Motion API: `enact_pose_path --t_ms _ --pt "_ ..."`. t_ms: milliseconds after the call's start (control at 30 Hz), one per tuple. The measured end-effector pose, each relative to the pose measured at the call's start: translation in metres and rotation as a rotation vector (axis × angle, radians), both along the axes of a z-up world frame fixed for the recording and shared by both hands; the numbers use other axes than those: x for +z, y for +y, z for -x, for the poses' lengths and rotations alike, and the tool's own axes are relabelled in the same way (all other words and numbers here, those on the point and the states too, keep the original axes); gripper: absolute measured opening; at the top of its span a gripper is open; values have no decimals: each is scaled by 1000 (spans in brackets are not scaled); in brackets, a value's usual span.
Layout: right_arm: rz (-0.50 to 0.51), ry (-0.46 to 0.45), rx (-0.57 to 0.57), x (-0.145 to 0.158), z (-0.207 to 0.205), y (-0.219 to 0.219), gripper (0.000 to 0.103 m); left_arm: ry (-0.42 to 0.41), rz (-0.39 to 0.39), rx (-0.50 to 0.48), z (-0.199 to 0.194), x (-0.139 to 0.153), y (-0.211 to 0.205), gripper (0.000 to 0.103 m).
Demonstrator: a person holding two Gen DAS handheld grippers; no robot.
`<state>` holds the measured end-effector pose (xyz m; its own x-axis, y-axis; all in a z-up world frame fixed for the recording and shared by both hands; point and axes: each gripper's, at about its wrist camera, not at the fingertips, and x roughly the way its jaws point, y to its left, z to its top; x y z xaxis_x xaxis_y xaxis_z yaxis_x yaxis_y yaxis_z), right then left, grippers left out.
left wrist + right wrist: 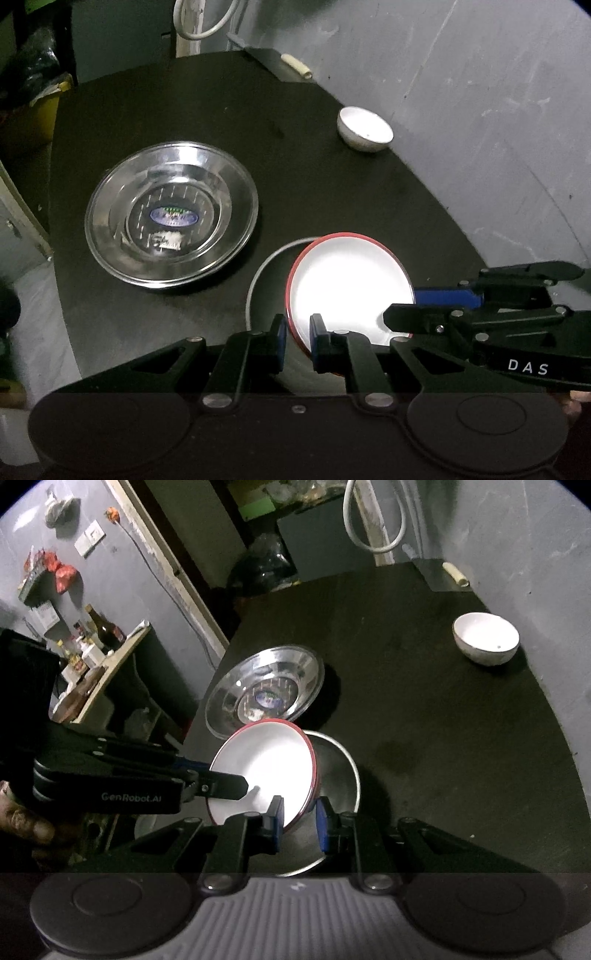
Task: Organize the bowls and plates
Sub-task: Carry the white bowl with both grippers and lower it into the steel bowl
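Red-rimmed white plate is tilted, lifted on one side, sitting partly over a shallow steel plate that lies flat on the dark surface. Both grippers are on it. Left gripper has its narrow jaws pinched over the near rim, one pad outside the red edge, one on the white face. Right gripper grips the opposite rim the same way, jaws narrow and clamped on the edge. So the plate hangs between the two hands, its face tipped up toward the left-hand camera; neither hand is clearly nearer. Steel plate is directly beneath and slightly beyond, so the coming move looks like a straight lowering onto it.

Large steel bowl with a blue sticker rests just beside, apart from the pair. Small white bowl stands well apart by the grey wall.

Hard to tell: whether the plate's low edge touches the steel plate; glare washes out the white face; the steel plate's near part is hidden behind the jaws.
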<state>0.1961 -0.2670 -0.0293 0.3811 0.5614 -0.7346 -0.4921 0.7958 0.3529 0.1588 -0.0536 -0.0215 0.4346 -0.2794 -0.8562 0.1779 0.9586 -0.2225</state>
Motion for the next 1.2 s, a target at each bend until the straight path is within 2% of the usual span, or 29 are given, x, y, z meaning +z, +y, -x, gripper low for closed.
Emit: enact_pose_path --t_ms 267,700,1200 --pt "26 28 17 -6 -3 7 21 56 -65 -40 -7 -10 -5 14" --pt "106 73 10 -15 -8 16 21 92 -122 -102 -17 -16 -16 16" --pt "126 75 16 -16 -12 20 21 98 -138 -108 -22 -16 -16 18"
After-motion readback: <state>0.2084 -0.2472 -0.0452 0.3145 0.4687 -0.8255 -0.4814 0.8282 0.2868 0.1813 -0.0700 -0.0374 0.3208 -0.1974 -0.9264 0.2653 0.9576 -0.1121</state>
